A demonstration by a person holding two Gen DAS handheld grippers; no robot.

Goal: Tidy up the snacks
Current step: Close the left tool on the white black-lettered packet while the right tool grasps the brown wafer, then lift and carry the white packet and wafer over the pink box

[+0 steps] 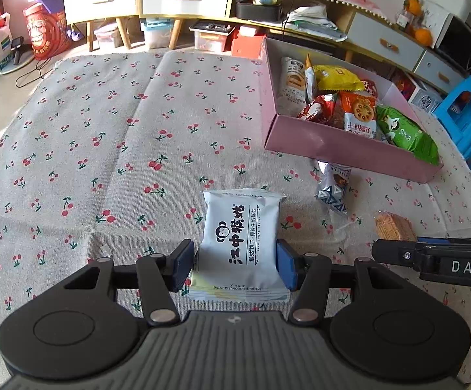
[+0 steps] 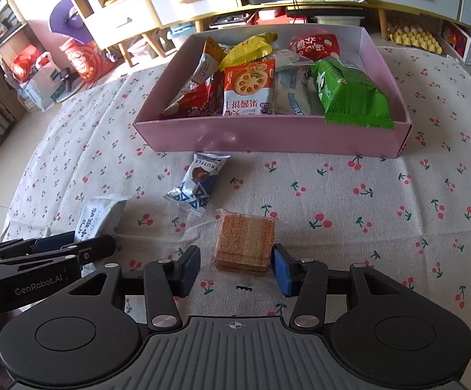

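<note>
Left claw (image 1: pixel 235 265): pads pressed on both sides of a white coconut-biscuit packet (image 1: pixel 240 243), low on the cherry-print bench cloth (image 1: pixel 105 130). Right claw (image 2: pixel 237 266): narrowed around a clear-wrapped wafer stack (image 2: pixel 244 243); right pad touching, left pad's contact cannot be told. Truffle chocolate packet (image 2: pixel 196 180) at 11 o'clock from the wafers. Pink box (image 2: pixel 268 138) at 12 o'clock, holding assorted snack packets.
</note>
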